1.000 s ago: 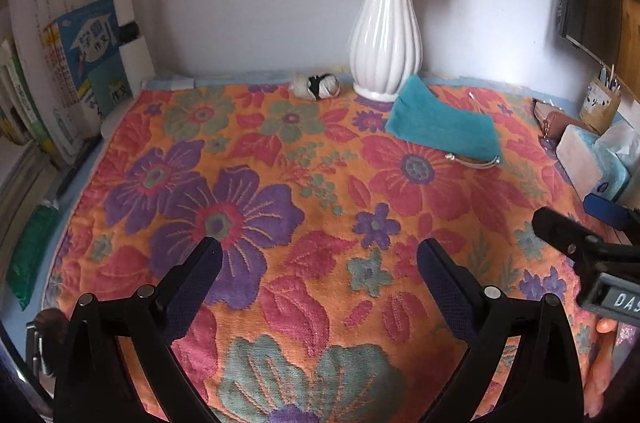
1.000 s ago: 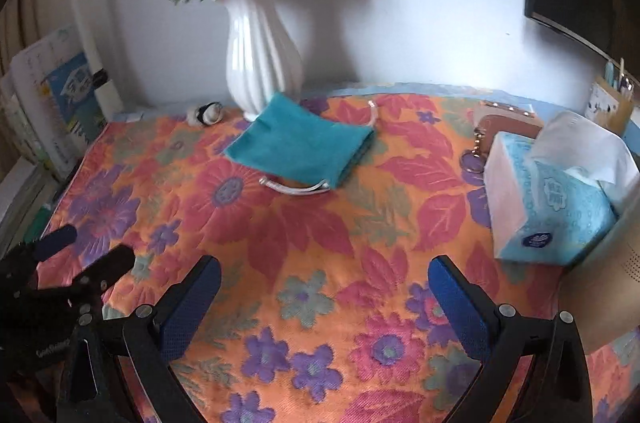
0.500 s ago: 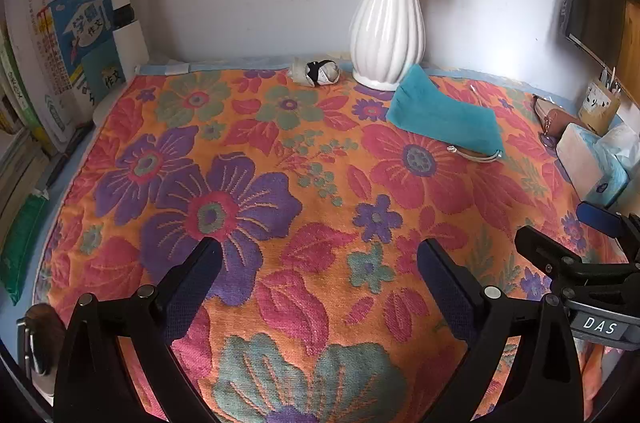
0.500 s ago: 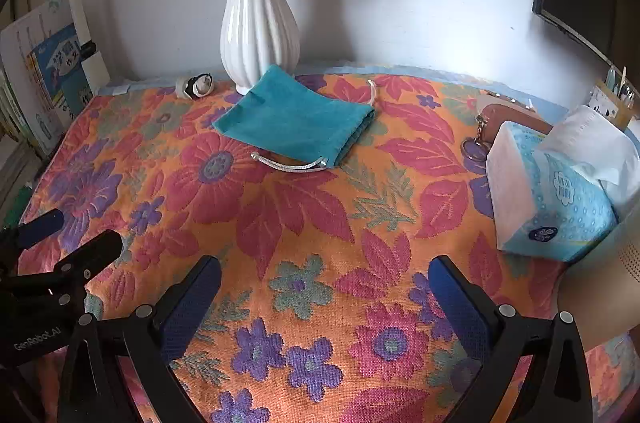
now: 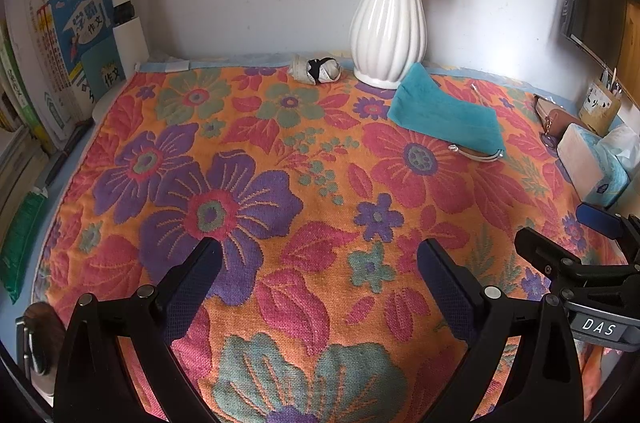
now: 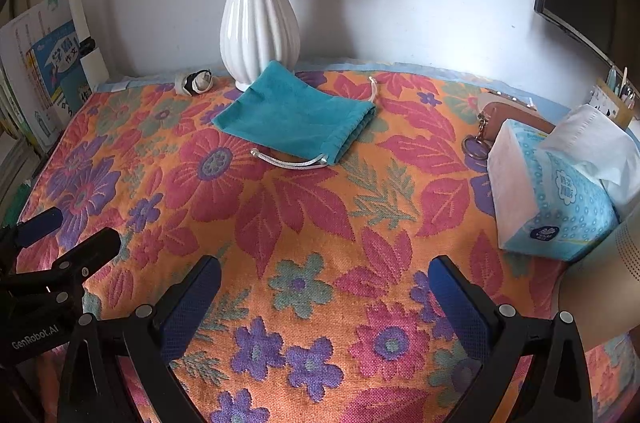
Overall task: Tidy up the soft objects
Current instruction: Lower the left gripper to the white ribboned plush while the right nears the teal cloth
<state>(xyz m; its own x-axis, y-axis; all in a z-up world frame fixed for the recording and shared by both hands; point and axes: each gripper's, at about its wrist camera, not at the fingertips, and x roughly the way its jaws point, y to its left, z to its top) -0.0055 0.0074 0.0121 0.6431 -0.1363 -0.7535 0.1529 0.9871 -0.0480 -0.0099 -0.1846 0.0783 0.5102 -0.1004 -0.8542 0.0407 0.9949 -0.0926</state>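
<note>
Both tools hang over the floral cloth (image 6: 304,223) on the counter, holding nothing. Left hand-held gripper (image 5: 316,263) jaws spread wide; right hand-held gripper (image 6: 324,283) the same. Teal drawstring pouch (image 6: 296,111) lies flat at the back, its corner touching the white vase (image 6: 258,23); rolled sock (image 5: 318,69) just left of the vase. Suggest approaching the pouch from its cord end, away from the vase, pinching low since the fabric will sag.

Teal pouch (image 5: 446,113) flat on floral cloth (image 5: 256,159), left gripper (image 5: 316,267) (jaws apart)
</note>
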